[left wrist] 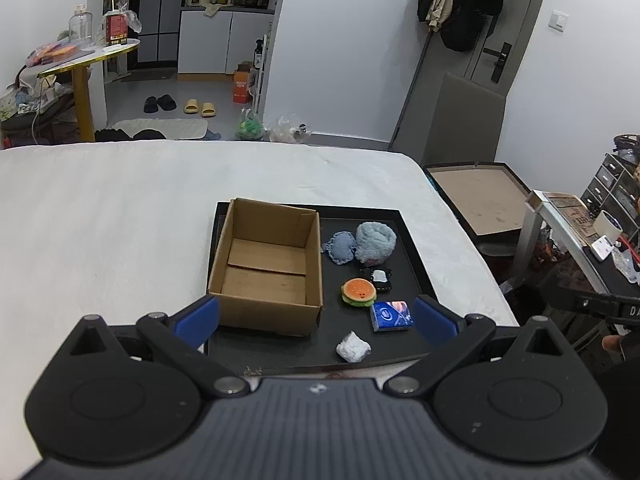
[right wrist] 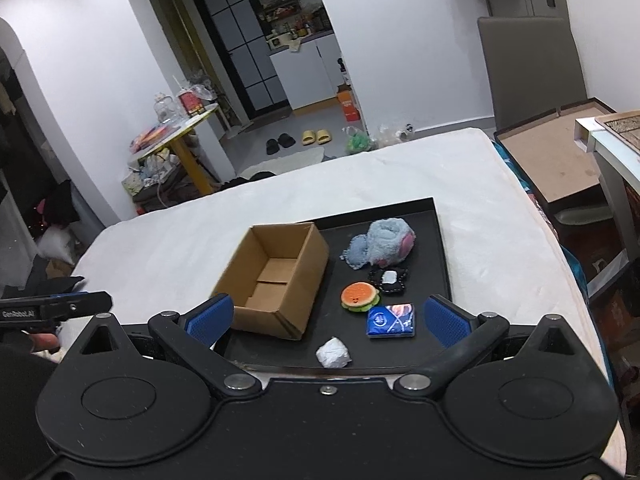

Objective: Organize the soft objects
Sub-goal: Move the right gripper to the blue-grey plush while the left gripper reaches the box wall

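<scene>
Left wrist | tray near edge hidden; black pouch perhaps

The left gripper has a matte black housing with two round discs, silver pivot screws on black linkage arms, blue textured finger pads, and a ribbed dark-grey centre panel bearing a small white mark. The right gripper is of the same build, all black at the centre, with one silver screw at mid-body and dotted blue pads. White lettering runs along each unit's side, and bare fingertips and a dark sleeve show beside each.
</scene>
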The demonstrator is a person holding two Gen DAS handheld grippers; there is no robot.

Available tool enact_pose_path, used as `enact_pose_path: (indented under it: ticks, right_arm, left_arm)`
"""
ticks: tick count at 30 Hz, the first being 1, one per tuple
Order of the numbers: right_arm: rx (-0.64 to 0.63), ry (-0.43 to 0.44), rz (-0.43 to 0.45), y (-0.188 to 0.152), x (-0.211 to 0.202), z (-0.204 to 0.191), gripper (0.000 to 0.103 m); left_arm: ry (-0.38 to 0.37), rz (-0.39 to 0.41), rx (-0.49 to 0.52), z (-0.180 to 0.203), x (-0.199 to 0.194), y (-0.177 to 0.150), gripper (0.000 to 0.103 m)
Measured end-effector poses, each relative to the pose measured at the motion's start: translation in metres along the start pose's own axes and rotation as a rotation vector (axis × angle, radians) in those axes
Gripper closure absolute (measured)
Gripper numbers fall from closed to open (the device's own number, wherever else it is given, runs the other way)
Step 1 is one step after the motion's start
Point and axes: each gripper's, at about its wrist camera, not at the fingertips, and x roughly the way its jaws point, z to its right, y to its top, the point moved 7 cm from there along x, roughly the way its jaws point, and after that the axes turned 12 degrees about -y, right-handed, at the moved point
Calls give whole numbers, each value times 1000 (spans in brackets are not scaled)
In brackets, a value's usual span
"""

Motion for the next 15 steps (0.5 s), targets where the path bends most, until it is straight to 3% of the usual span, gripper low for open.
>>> enact_pose_path:
  ticks: [5, 15]
  right_arm:
    - [-11, -44, -47, -7, 28, 7, 0]
    - [-38, -48, -130, -25, 75, 5, 0]
  left_arm:
    - [21, -4, -9, -16, 13, 2, 1]
    - [62, -2, -50, -51, 33, 6, 1]
